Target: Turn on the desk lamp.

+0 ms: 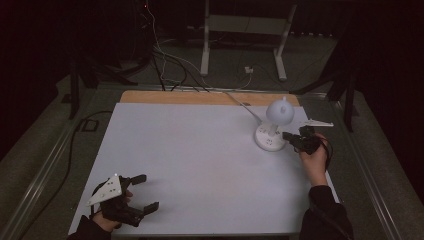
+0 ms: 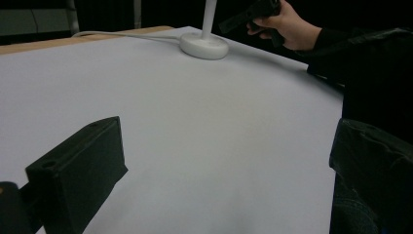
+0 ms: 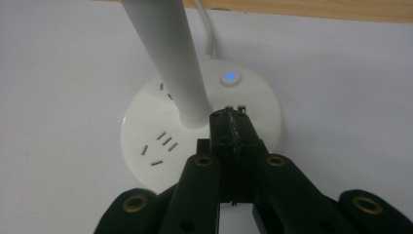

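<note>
A white desk lamp stands at the table's right back, with a round head (image 1: 279,112) and a round base (image 1: 270,139) that carries sockets. My right gripper (image 1: 289,136) is shut, its tips just right of the base. In the right gripper view the closed jaws (image 3: 233,119) hover over the base (image 3: 146,126) beside the stem (image 3: 170,53), short of a button lit blue (image 3: 230,78). Nothing shows between them. My left gripper (image 1: 147,191) rests open at the front left, jaws wide apart over bare table (image 2: 224,180). The left gripper view shows the base (image 2: 204,48) and the right gripper (image 2: 243,19) far off.
The lamp's white cable (image 1: 240,102) runs back over the wooden rear edge (image 1: 200,97) of the white-covered table (image 1: 200,160). Cables (image 1: 165,65) and a metal stand (image 1: 205,45) are on the floor behind. A person's dark sleeve (image 1: 325,215) lies at the front right.
</note>
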Demonstrator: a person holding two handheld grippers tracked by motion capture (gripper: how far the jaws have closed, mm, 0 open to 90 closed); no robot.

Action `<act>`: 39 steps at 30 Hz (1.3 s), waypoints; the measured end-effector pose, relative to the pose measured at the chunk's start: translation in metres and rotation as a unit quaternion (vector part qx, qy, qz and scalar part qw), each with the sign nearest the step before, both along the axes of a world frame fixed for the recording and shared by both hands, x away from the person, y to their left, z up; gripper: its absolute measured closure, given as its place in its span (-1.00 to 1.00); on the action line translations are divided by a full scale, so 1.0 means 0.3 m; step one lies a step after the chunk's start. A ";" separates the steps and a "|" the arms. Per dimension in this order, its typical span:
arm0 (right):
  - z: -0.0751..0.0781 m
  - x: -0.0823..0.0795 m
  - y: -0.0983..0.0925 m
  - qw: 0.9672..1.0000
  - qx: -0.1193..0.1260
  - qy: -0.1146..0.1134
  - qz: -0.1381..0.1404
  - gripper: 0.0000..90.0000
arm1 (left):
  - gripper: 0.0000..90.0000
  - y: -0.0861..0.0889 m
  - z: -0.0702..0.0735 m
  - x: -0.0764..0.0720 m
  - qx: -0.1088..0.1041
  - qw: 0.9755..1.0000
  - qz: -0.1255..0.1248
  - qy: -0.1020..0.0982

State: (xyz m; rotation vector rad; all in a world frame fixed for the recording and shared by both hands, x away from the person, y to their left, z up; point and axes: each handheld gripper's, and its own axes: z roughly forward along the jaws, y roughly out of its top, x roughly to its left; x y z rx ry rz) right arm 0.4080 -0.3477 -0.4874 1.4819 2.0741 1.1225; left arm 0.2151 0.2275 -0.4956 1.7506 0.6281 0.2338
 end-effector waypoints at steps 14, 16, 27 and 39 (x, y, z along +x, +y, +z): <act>-0.025 0.006 0.029 1.000 -0.023 -0.009 -0.001 1.00 | -0.99 -0.002 -0.001 0.000 0.004 1.000 -0.001 0.002; -0.027 0.006 0.029 1.000 -0.023 -0.009 -0.001 1.00 | -0.99 -0.001 -0.002 0.002 0.003 1.000 -0.001 0.003; -0.048 0.004 0.029 0.999 -0.031 -0.014 -0.004 1.00 | -0.99 -0.002 -0.003 0.002 0.003 1.000 0.001 0.005; -0.051 0.001 0.031 0.999 -0.029 -0.015 -0.005 1.00 | -0.99 -0.002 -0.003 0.002 0.004 1.000 0.001 0.005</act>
